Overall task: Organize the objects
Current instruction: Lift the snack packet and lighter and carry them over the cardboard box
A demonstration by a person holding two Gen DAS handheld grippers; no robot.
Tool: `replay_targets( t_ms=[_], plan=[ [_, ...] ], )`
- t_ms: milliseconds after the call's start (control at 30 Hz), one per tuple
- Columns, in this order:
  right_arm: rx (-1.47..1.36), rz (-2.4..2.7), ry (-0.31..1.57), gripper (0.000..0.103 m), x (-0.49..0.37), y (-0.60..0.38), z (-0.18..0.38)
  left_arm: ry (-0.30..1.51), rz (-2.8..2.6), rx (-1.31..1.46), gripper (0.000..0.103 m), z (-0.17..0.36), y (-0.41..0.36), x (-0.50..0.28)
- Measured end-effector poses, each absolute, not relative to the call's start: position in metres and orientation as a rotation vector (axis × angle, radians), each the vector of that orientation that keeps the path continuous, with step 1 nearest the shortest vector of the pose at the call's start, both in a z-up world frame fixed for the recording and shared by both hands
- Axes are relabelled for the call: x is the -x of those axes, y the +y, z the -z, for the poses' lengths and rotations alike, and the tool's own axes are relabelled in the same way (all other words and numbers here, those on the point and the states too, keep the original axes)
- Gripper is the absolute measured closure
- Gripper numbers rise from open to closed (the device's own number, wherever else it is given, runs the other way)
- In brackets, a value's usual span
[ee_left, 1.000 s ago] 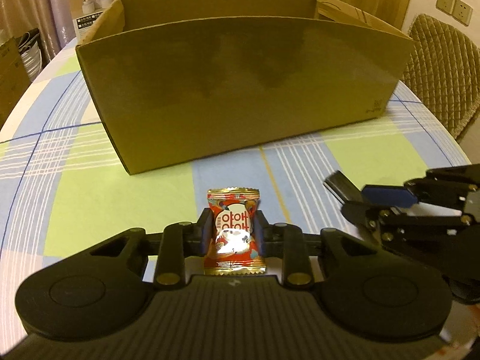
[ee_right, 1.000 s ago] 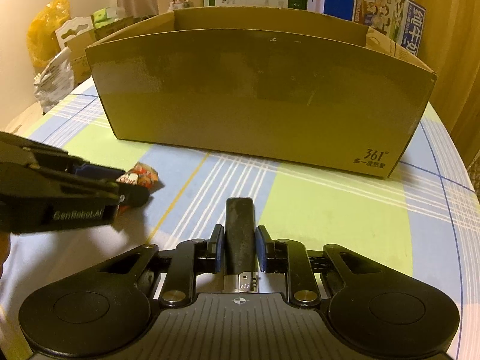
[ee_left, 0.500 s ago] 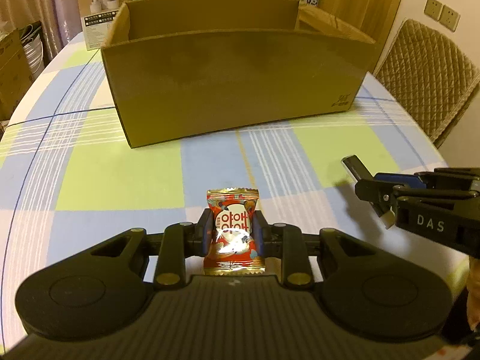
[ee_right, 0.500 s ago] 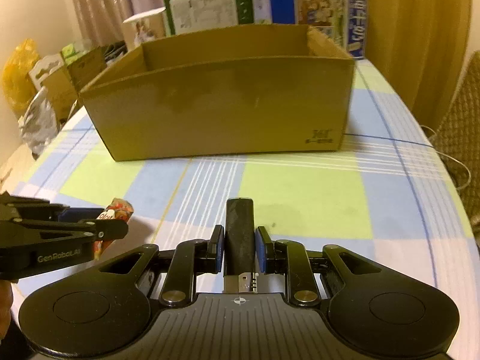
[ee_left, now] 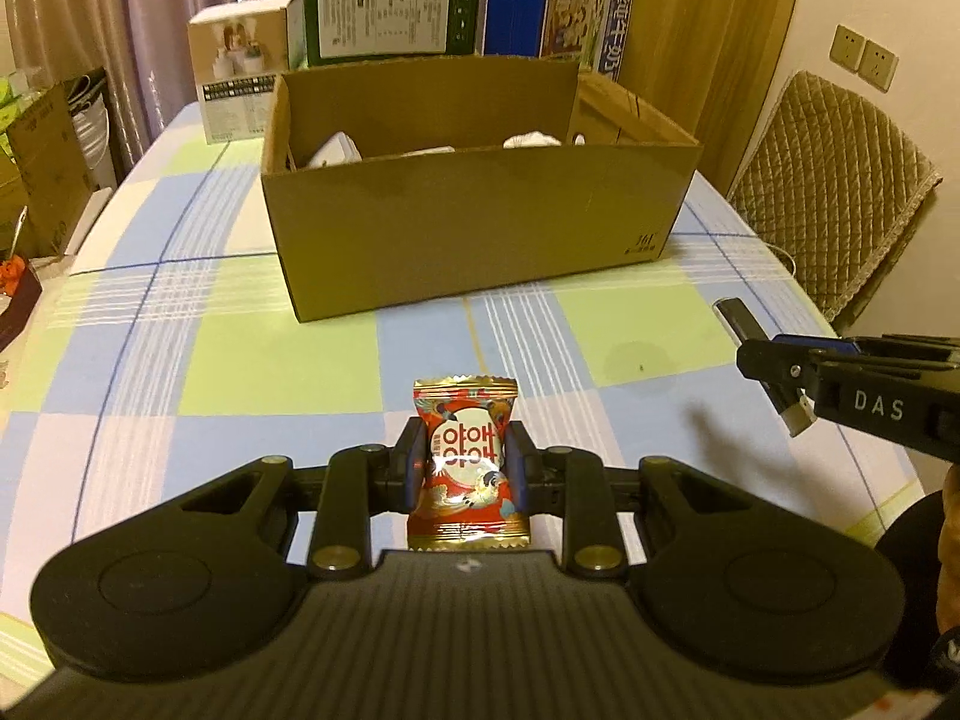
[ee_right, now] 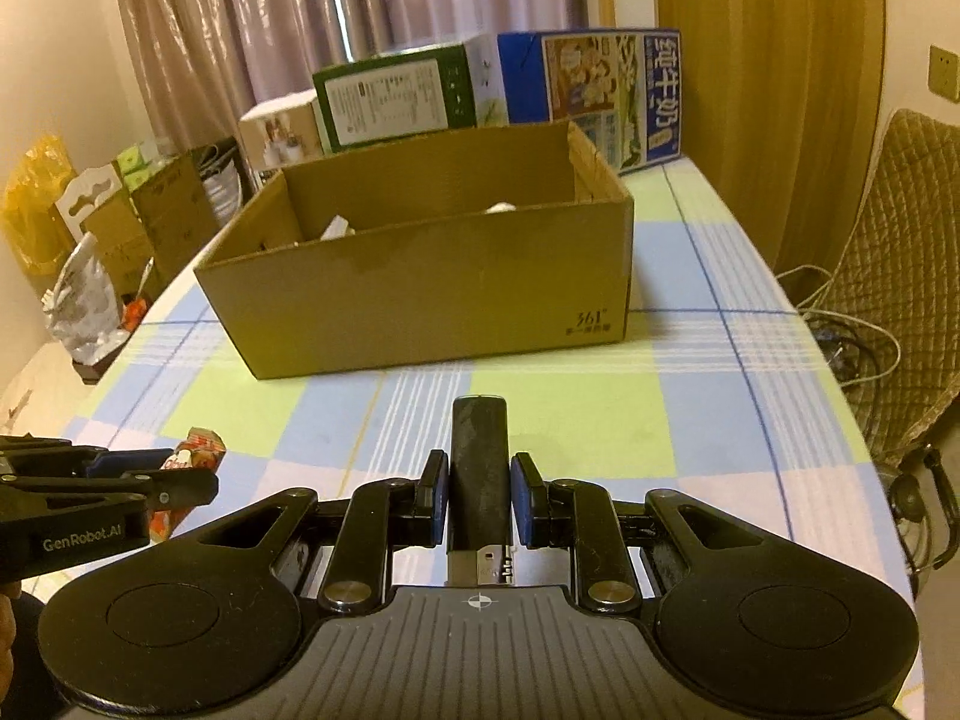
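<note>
My left gripper [ee_left: 465, 459] is shut on a red and gold candy packet [ee_left: 467, 462], held above the checked tablecloth. My right gripper [ee_right: 479, 498] is shut on a black USB stick [ee_right: 480, 468] whose metal plug points back at the camera. In the left wrist view the right gripper [ee_left: 774, 360] shows at the right edge with the USB stick [ee_left: 735, 315] poking out. The right wrist view has the left gripper [ee_right: 174, 474] at its left edge with the candy packet [ee_right: 201, 450]. An open cardboard box [ee_left: 480, 228] stands farther back on the table, with white items inside.
Behind the cardboard box [ee_right: 420, 300] stand a green carton [ee_left: 390, 18], a blue carton [ee_left: 558, 21] and a small white carton [ee_left: 246, 72]. A quilted chair [ee_left: 834, 198] is at the right of the table. Boxes and bags [ee_right: 90, 228] crowd the floor at the left.
Both grippers have lifted and drawn back from the box, keeping the candy and the USB stick. The box looks smaller now and its inside has come into view.
</note>
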State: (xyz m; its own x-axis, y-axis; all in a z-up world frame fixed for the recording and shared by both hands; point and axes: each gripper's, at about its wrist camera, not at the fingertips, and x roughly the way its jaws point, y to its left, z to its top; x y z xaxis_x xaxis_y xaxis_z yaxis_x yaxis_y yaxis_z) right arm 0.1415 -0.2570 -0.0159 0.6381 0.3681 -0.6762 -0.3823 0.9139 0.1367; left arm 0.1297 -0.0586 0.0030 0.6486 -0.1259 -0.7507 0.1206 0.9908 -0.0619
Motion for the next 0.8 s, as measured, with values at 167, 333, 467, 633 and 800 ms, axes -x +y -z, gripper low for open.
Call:
replay_targets(
  t_ms=[167, 333, 467, 633, 800],
  plan=[
    [0.012, -0.423, 0.745, 0.084, -0.132, -0.262, 0.004, 0.837, 0.136, -0.002, 0.08, -0.016, -0.06, -0.12],
    [0.009, -0.421, 0.729, 0.084, -0.125, -0.266, -0.005, 0.826, 0.137, -0.006, 0.08, -0.024, -0.06, -0.112],
    [0.009, -0.422, 0.72, 0.084, -0.12, -0.268, -0.009, 0.816, 0.138, -0.005, 0.08, -0.03, -0.06, -0.106],
    [0.01, -0.424, 0.71, 0.084, -0.116, -0.269, -0.015, 0.805, 0.141, -0.003, 0.08, -0.037, -0.061, -0.102],
    [0.009, -0.421, 0.703, 0.084, -0.115, -0.27, -0.021, 0.794, 0.141, 0.007, 0.08, -0.044, -0.061, -0.1]
  ],
)
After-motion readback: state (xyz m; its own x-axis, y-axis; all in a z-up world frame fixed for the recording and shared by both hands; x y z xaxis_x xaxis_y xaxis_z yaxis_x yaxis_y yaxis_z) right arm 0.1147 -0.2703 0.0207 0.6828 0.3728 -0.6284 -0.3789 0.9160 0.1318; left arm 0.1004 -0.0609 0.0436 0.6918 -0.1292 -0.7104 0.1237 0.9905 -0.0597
